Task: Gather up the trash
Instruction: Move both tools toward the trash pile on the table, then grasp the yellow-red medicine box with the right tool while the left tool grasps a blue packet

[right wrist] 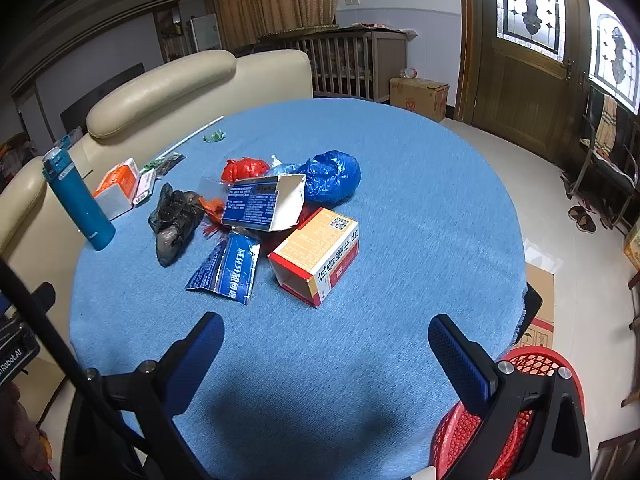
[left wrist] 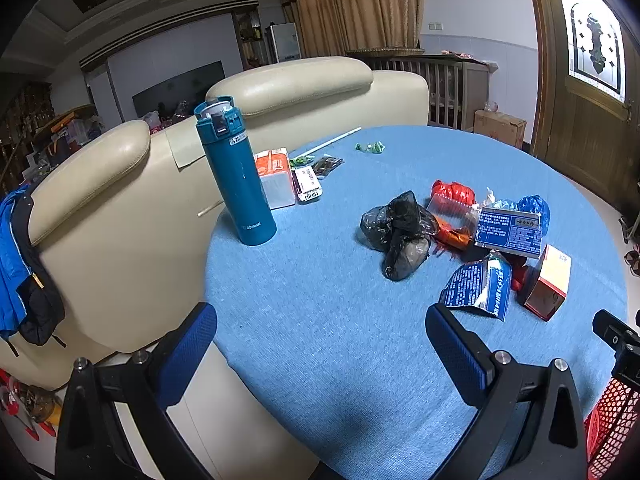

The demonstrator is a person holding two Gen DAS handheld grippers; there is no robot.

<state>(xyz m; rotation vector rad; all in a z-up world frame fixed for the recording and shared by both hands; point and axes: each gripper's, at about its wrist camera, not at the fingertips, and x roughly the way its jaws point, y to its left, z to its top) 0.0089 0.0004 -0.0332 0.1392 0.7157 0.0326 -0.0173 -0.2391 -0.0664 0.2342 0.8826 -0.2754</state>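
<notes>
Both grippers, left [left wrist: 320, 356] and right [right wrist: 326, 360], hung released over bare desk [right wrist: 420, 200]; trash [right wrist: 256, 208] sat mid-desk, red basket [right wrist: 532, 364] at the near edge.

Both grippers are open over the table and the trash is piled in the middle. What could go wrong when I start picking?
1. The black bag lies against the orange wrapper; grabbing it may drag neighbouring pieces along.
2. The open orange box is light and hollow; the right gripper may crush or push it.
3. The teal bottle stands upright near the table edge; a left gripper sweep could topple it.
</notes>
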